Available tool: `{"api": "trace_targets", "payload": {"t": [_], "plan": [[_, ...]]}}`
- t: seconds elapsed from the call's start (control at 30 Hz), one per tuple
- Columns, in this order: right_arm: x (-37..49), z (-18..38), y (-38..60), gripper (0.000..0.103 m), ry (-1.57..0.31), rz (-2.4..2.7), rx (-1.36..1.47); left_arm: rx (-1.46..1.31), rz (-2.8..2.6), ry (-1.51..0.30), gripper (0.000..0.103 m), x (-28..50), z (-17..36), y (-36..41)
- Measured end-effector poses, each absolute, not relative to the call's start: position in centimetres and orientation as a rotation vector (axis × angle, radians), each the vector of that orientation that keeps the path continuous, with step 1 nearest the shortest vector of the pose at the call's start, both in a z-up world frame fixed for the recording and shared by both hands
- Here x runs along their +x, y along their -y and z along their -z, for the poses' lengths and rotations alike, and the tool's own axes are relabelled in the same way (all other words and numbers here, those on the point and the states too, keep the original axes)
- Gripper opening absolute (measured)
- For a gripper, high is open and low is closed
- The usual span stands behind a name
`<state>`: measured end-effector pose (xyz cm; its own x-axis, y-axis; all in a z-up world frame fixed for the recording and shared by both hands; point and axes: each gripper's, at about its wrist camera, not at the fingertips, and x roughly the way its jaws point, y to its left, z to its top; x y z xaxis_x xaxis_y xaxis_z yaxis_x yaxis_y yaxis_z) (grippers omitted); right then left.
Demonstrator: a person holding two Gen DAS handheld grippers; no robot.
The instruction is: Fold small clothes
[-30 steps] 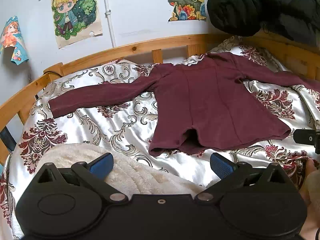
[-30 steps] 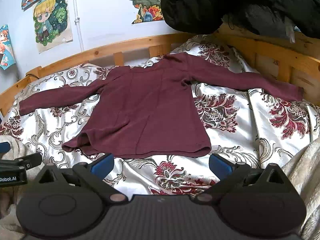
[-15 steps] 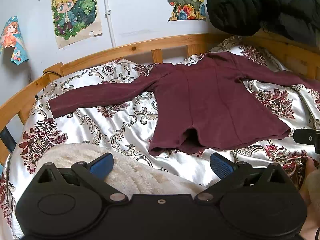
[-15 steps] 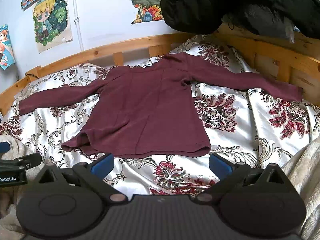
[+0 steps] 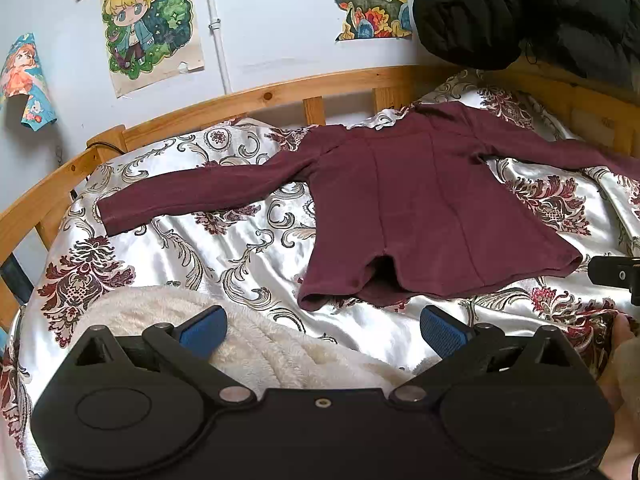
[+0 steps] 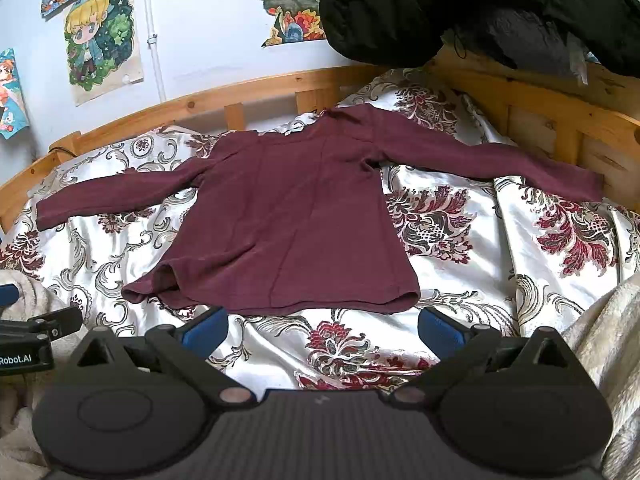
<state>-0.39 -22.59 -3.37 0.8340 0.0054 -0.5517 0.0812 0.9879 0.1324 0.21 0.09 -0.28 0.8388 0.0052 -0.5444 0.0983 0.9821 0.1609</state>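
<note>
Maroon top [image 6: 296,216] lies ahead of us, sleeves spread sideways.
Both claws, left [image 5: 322,326] and right [image 6: 322,326], released; right sits nearer its hem.

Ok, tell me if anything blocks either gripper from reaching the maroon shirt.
Nothing visible does. Only bare patterned bedspread lies between the right gripper and the maroon shirt, and between the left gripper and its hem.

A bedroom: wooden bed frame [image 5: 280,94], floral bedspread [image 5: 224,248], cartoon posters [image 5: 150,26].
</note>
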Motion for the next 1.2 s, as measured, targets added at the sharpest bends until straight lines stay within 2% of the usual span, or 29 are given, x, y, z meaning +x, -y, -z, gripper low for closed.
{"api": "trace_targets", "payload": {"t": [1.2], "plan": [[-0.60,3.64,23.03,0.103,-0.603,0.056,0.154,0.190,0.048,-0.578,0.102,0.25,0.25,0.00]]}}
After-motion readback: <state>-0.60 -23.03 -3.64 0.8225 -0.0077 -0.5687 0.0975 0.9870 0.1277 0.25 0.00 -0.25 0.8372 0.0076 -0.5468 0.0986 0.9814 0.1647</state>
